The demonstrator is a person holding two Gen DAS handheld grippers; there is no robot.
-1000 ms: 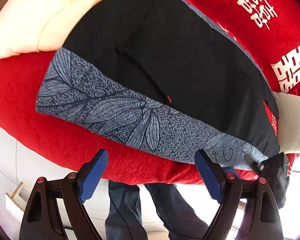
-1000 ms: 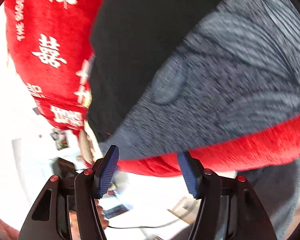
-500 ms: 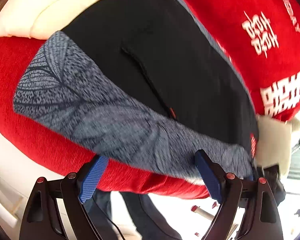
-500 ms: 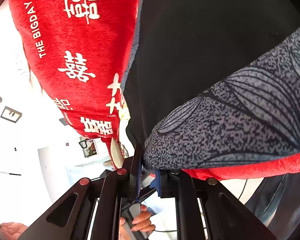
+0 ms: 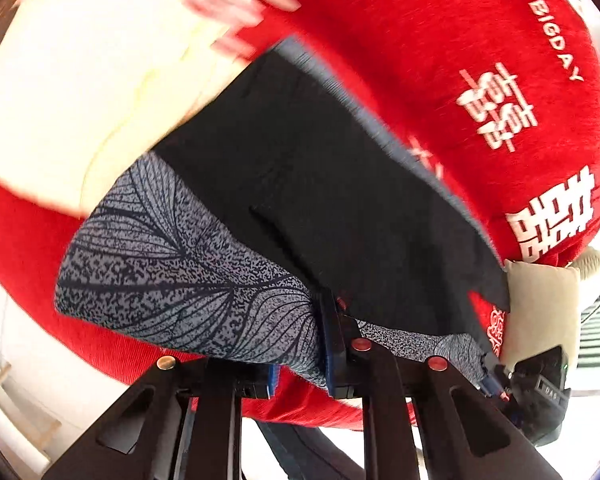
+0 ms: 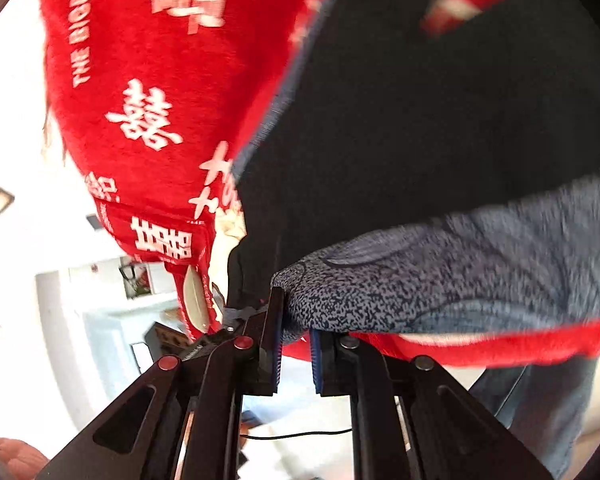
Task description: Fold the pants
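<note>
**Waistband pinched on both sides, lift beginning**

Fingers first, at the bottom of each frame. My left gripper (image 5: 300, 354) stood wide a second ago with the patterned band lying free ahead of it; its jaws have just been closing, and now the blue pads (image 5: 327, 344) stand narrow with a bunched fold of that grey leaf-print waistband (image 5: 188, 280) drawn between them. My right gripper (image 6: 296, 354) closed a little sooner and is likewise narrow, the band's corner (image 6: 300, 312) tucked between its pads at lower centre.

Compared with a second ago, the band no longer lies flat on the red blanket (image 5: 440, 80): it puckers toward each pinch and its edge curls up off the cloth. I judge both grips set, so the fold can be carried over.

Beyond the band, the black pants (image 5: 340, 200) spread up through mid-frame. Farther still, a cream pillow (image 5: 80, 100) sits upper left, with white lettering on the blanket upper right.
</note>
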